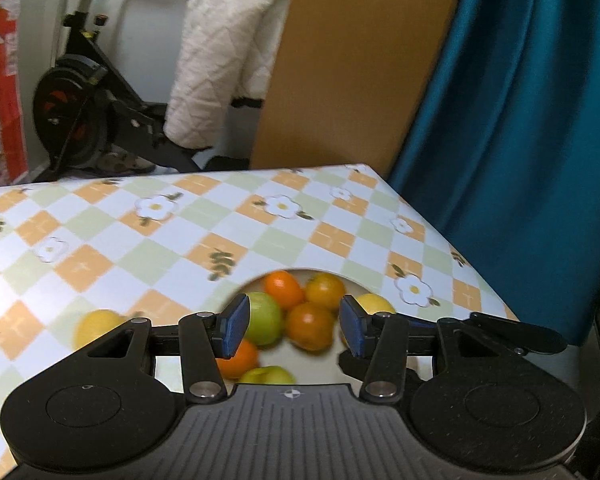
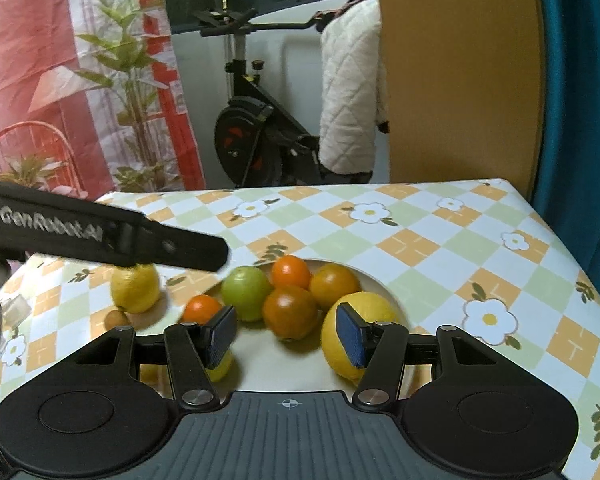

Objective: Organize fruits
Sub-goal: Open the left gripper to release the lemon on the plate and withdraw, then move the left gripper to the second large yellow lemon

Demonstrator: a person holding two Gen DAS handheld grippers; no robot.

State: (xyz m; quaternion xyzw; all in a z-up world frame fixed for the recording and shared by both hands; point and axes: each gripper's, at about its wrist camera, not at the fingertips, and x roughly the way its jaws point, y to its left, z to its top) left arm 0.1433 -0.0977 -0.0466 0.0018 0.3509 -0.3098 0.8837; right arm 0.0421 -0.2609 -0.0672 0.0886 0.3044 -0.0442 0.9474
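Left wrist: left gripper empty, pads apart, above the pale round plate of oranges and green apples; one round yellow lemon sits off-plate on the checked floral tablecloth.

Right wrist: right gripper unclenched, grasping nothing. Most fruit plated; lemon and a small brown fruit left.

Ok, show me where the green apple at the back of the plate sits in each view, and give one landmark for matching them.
Left wrist view: green apple low centre, just right of the left blue pad.
Right wrist view: green apple centre, at the plate's back left edge, left of the oranges.
Shared landmark: the exercise bike behind the table.
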